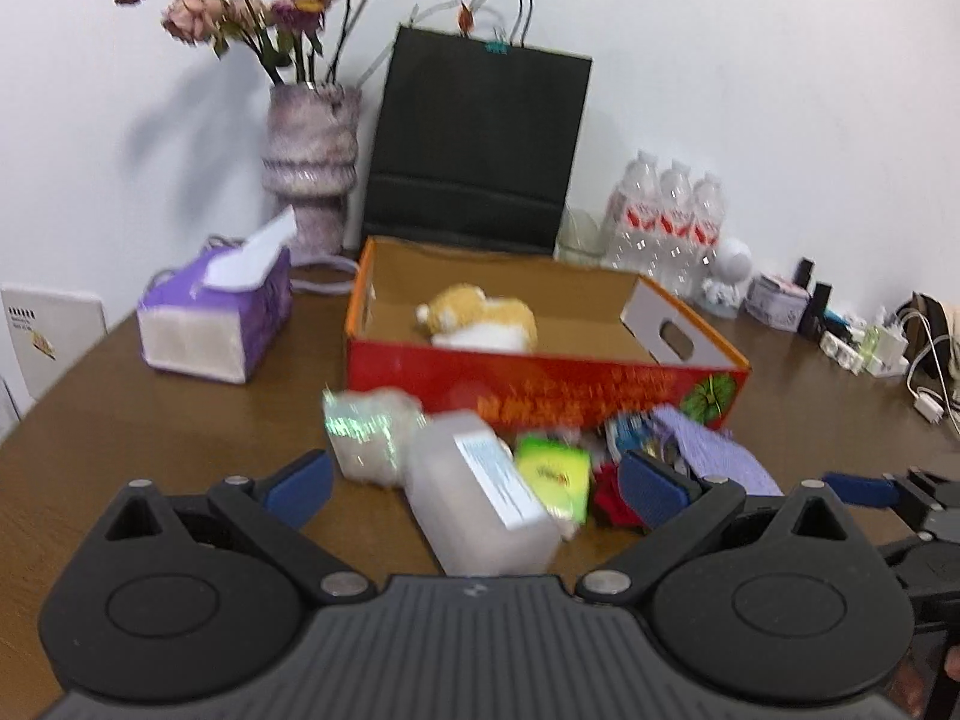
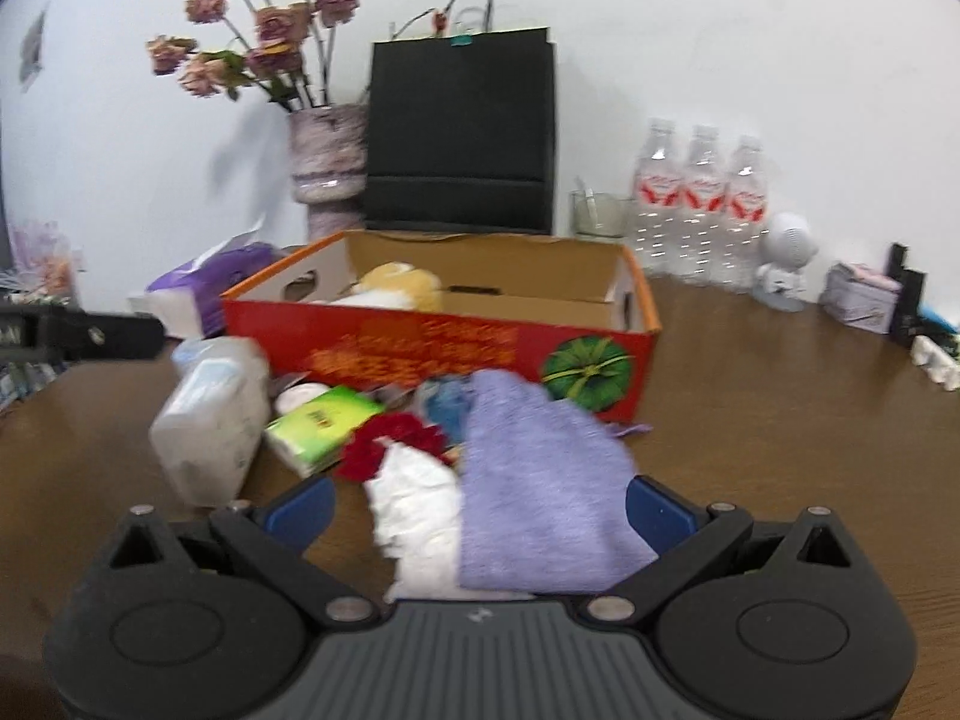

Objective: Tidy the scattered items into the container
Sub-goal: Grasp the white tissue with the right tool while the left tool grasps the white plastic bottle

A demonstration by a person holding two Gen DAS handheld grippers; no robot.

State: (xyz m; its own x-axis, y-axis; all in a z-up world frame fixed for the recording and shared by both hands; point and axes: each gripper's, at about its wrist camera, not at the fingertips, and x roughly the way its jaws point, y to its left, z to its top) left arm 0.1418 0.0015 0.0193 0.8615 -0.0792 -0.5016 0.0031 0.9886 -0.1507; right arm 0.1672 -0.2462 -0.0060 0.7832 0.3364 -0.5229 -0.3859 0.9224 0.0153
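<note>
The table (image 2: pixel 780 420) is finished in brown wood grain with a slight sheen. Between the right tongs (image 2: pixel 480 510), a lilac cloth (image 2: pixel 540 498) of nappy terry texture and crumpled white paper (image 2: pixel 414 510) are seen. Between the left tongs (image 1: pixel 474 480), a translucent matt plastic bottle (image 1: pixel 474 516) with a glossy label is seen. Beyond both tongs, the box (image 1: pixel 540 378) is made of cardboard, printed red outside and left raw brown inside; a fluffy plush toy (image 1: pixel 480 315) is contained in it.

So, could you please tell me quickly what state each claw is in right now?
Left claw: open, holding nothing, a translucent bottle lying between its fingers.
Right claw: open, holding nothing, over the purple cloth.
</note>
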